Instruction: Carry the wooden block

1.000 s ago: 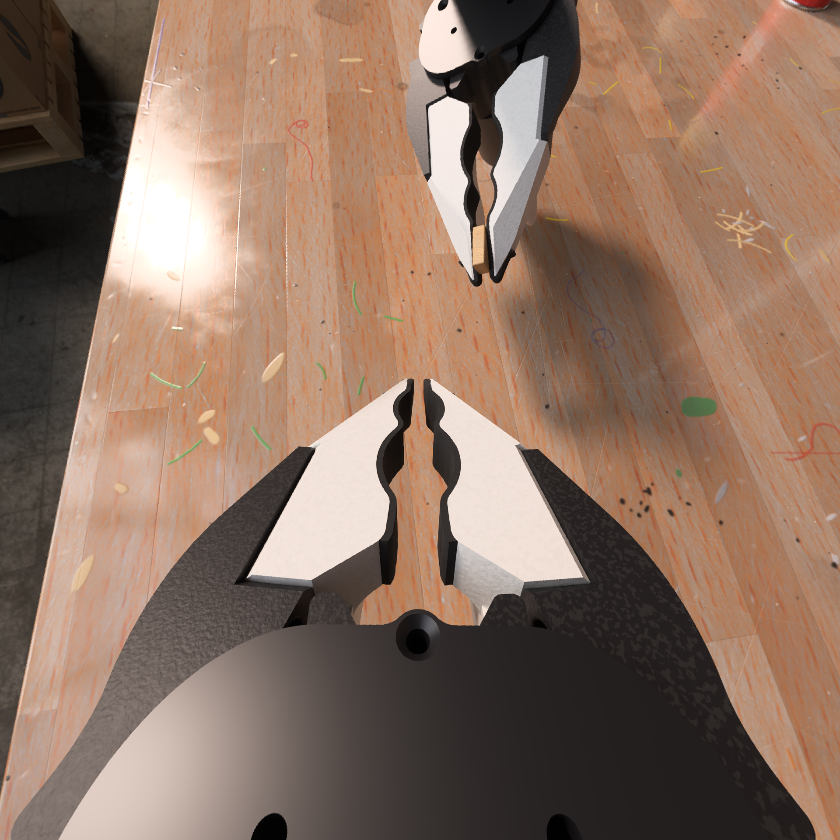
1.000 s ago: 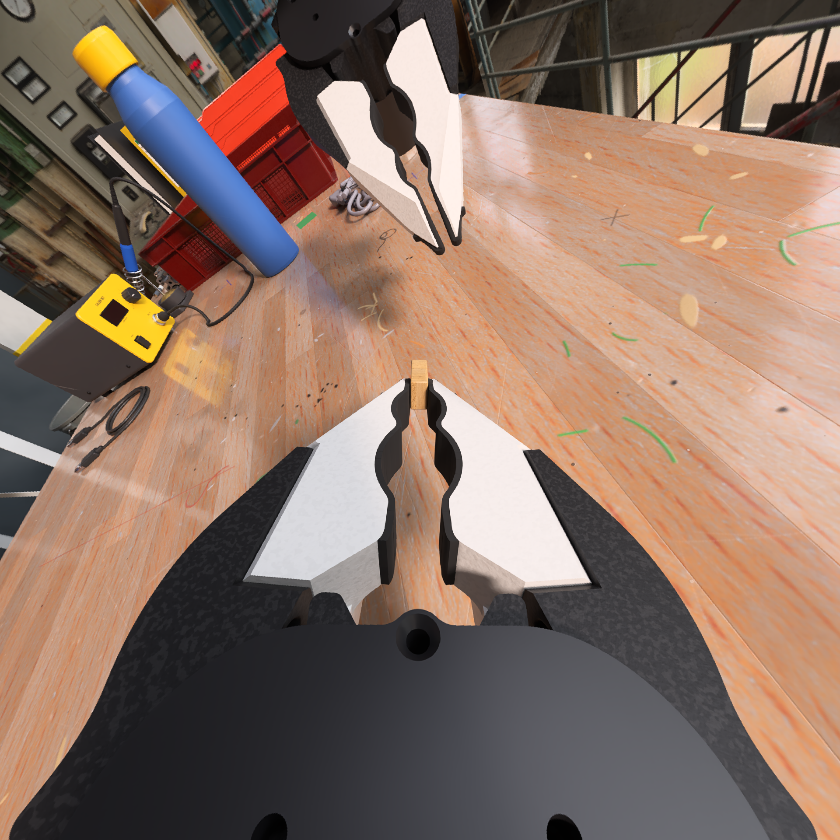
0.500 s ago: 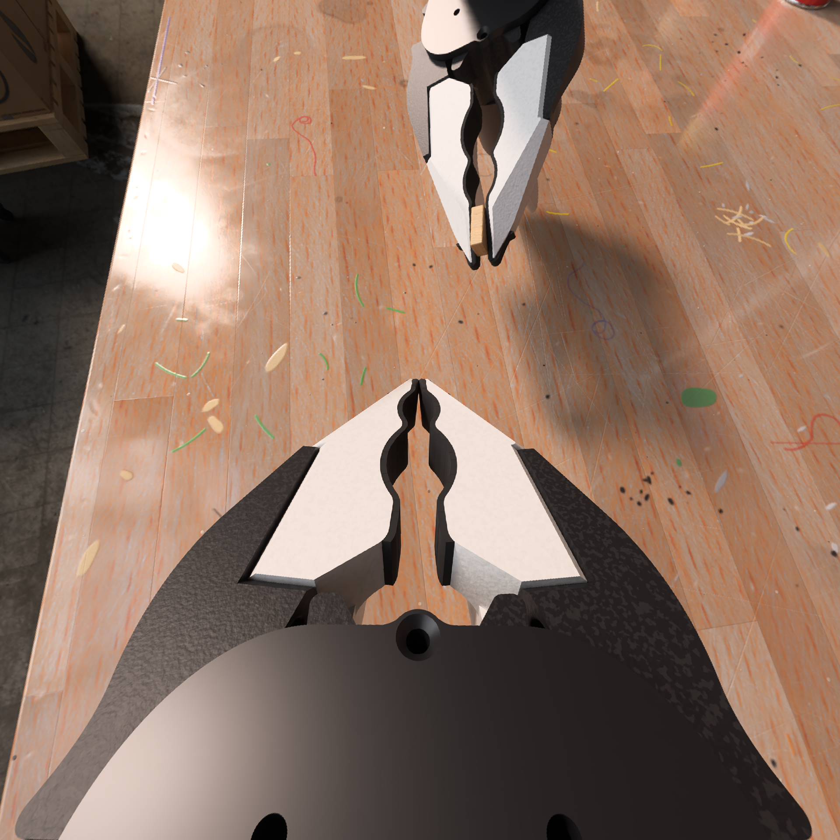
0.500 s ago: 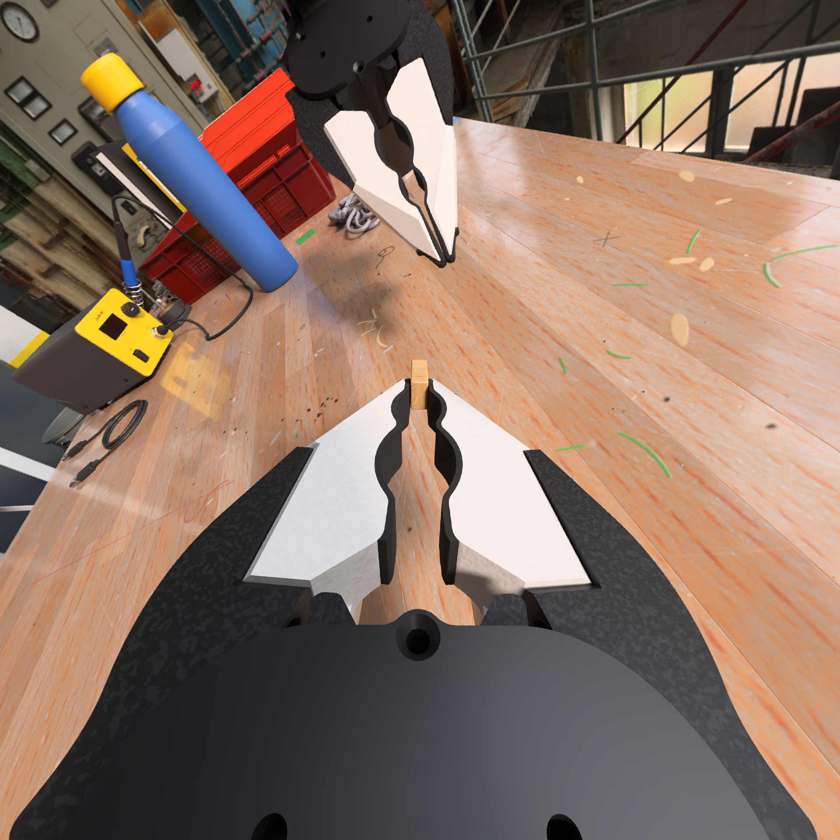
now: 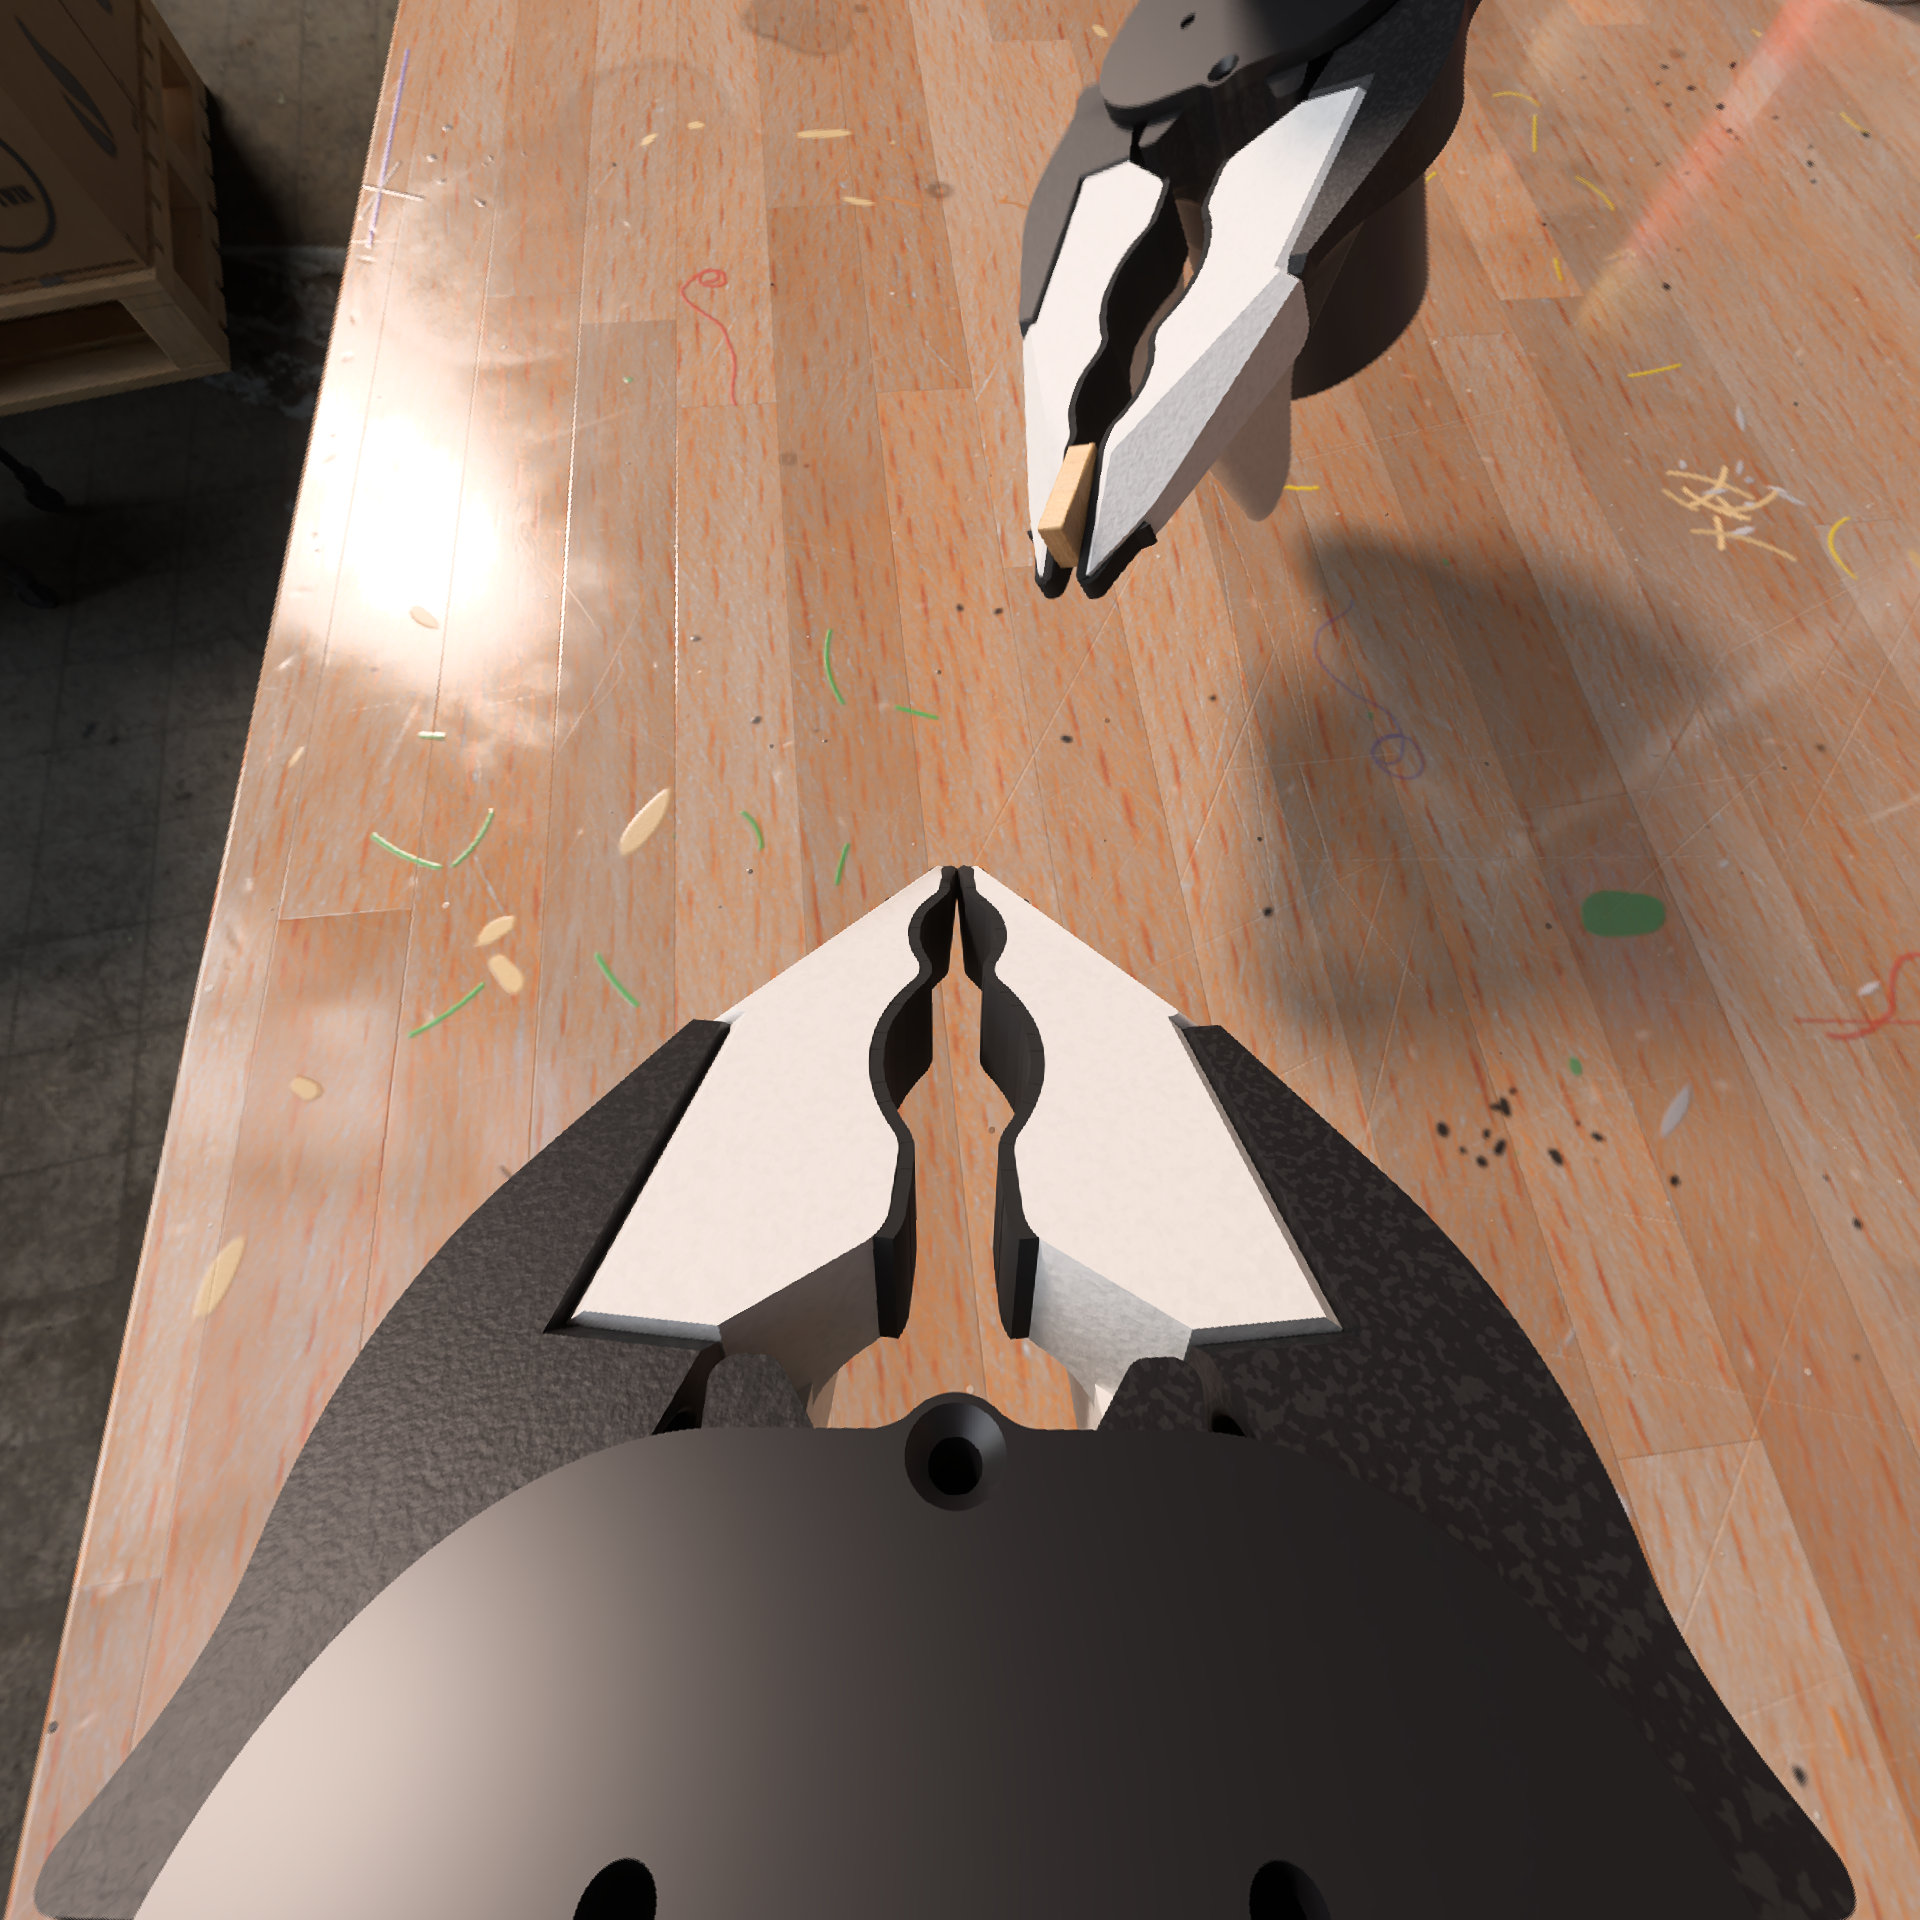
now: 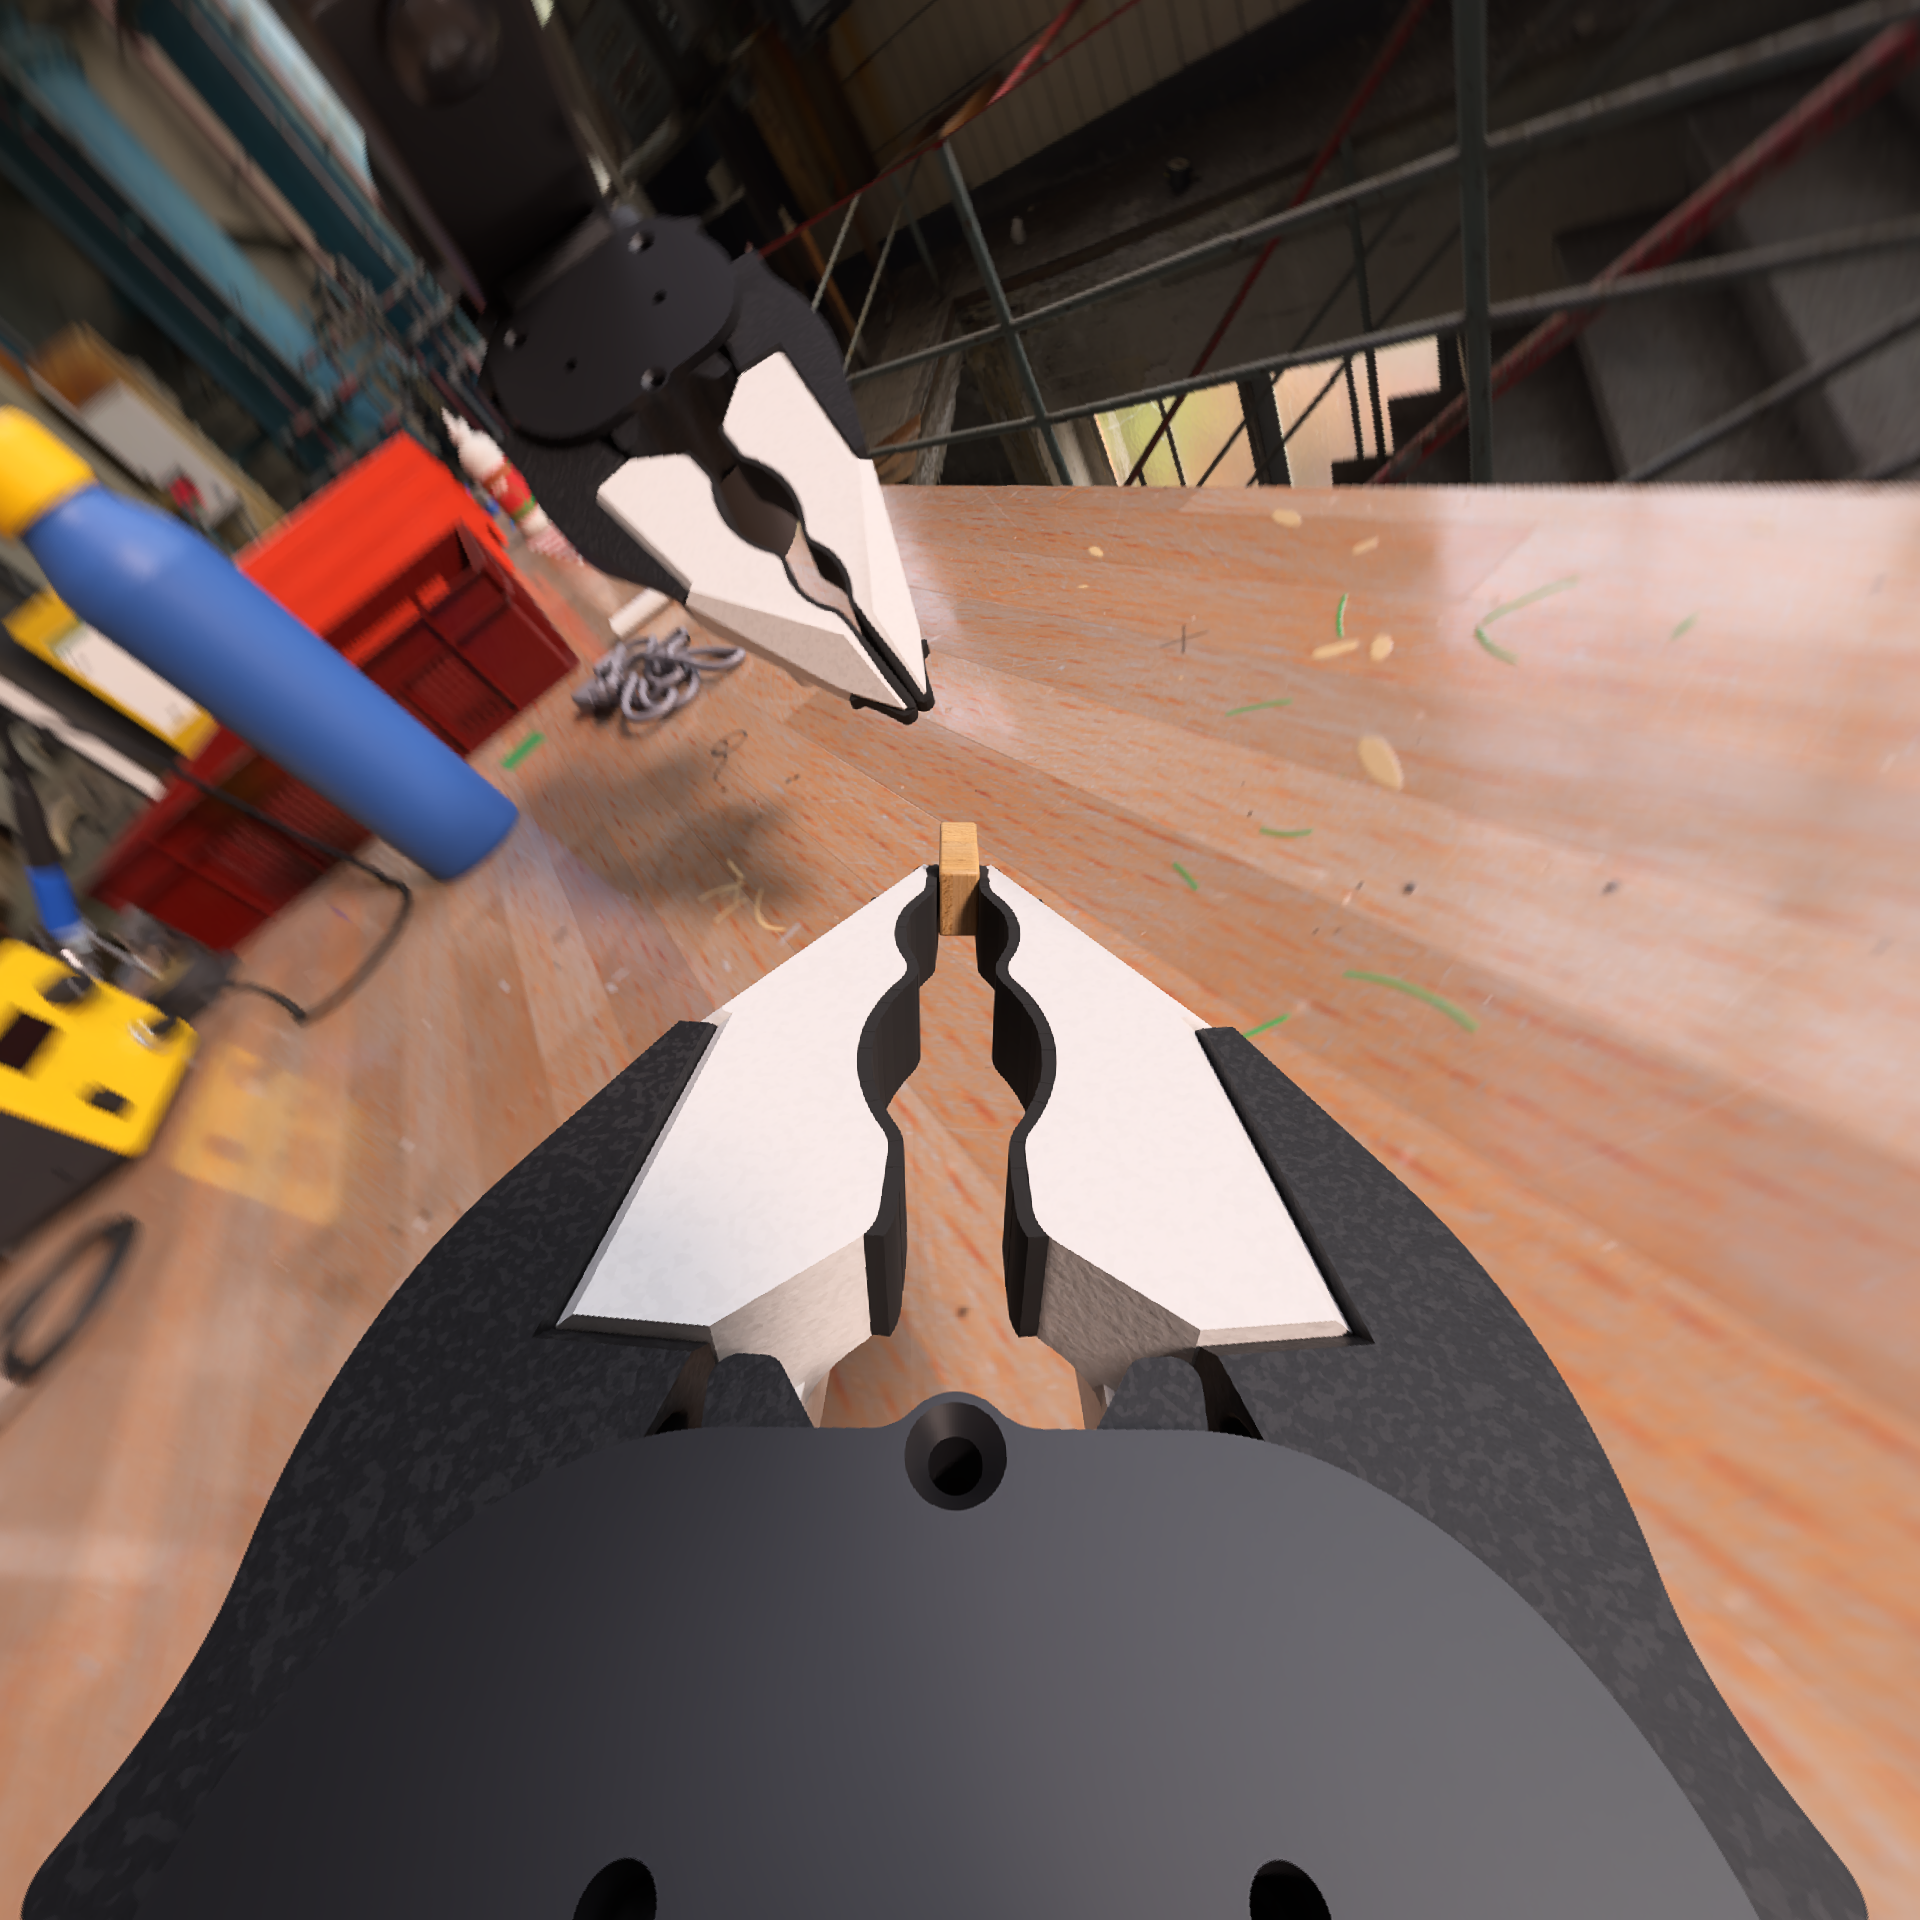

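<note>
A small light wooden block [image 6: 957, 878] is clamped between the tips of my right gripper [image 6: 957, 883], held above the wooden workbench [image 6: 1455, 935]. In the left wrist view the same right gripper [image 5: 1070, 577] hangs ahead and to the right with the block [image 5: 1067, 504] in its tips, clear of the bench [image 5: 727, 520]. My left gripper [image 5: 956, 873] is shut and empty, its tips touching. It also shows in the right wrist view [image 6: 904, 701], ahead and up to the left, above the bench.
A blue bottle with a yellow cap [image 6: 260, 665], a red crate [image 6: 416, 613], a yellow and black box [image 6: 73, 1070] with black cables and a grey cord bundle [image 6: 649, 675] lie at the bench's left. The bench's left edge [image 5: 260, 779] drops to a dark floor.
My left gripper has closed from a narrow gap to fully shut. My right gripper has lifted and tilted with the block, so its view now looks more level across the bench.
</note>
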Robot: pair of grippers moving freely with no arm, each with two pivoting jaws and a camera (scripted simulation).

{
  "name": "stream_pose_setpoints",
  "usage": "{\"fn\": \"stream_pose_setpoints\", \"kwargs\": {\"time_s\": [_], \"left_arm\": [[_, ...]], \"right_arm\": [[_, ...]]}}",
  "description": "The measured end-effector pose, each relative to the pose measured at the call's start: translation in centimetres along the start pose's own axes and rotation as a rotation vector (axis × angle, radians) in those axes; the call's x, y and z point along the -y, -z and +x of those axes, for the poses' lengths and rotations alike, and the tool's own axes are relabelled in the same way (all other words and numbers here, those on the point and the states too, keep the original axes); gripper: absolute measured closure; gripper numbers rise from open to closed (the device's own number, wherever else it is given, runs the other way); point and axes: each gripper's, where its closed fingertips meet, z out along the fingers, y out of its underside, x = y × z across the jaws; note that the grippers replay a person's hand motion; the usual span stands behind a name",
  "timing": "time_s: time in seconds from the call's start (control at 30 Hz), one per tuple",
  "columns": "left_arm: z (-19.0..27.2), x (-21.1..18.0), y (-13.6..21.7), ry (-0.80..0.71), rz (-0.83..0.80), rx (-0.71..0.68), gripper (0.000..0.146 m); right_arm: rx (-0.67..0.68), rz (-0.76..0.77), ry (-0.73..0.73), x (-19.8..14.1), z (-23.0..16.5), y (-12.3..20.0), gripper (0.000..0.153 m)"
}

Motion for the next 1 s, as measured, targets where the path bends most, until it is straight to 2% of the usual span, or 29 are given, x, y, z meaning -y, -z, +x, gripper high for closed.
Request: {"fn": "stream_pose_setpoints", "kwargs": {"time_s": [0.1,0.3,0.53,0.67,0.9,1.0], "left_arm": [[0.0,0.0,0.0,0.001,-0.002,0.001,0.146],[0.1,0.0,-0.1,-0.018,-0.017,0.015,0.146],[0.2,0.1,-0.2,-0.014,-0.008,0.003,0.146],[0.3,0.1,-0.3,-0.018,-0.009,0.002,0.146],[0.3,0.1,-0.3,-0.012,-0.003,-0.002,0.146],[0.3,0.1,-0.3,-0.011,0.0,-0.003,0.146]], "right_arm": [[-0.011,0.027,-0.156,-0.3,-0.1,-0.1,0.147],[-0.06,0.101,-0.223,-0.6,-0.5,-0.3,0.147],[-0.162,0.153,-0.122,-0.4,-1.1,-0.7,0.147],[-0.163,0.139,-0.095,-0.6,-1.1,-1.3,0.147],[-0.129,0.012,-0.073,-2.1,-0.8,-2.5,0.147],[-0.151,-0.041,-0.009,-2.3,-0.6,-2.6,0.147]]}}
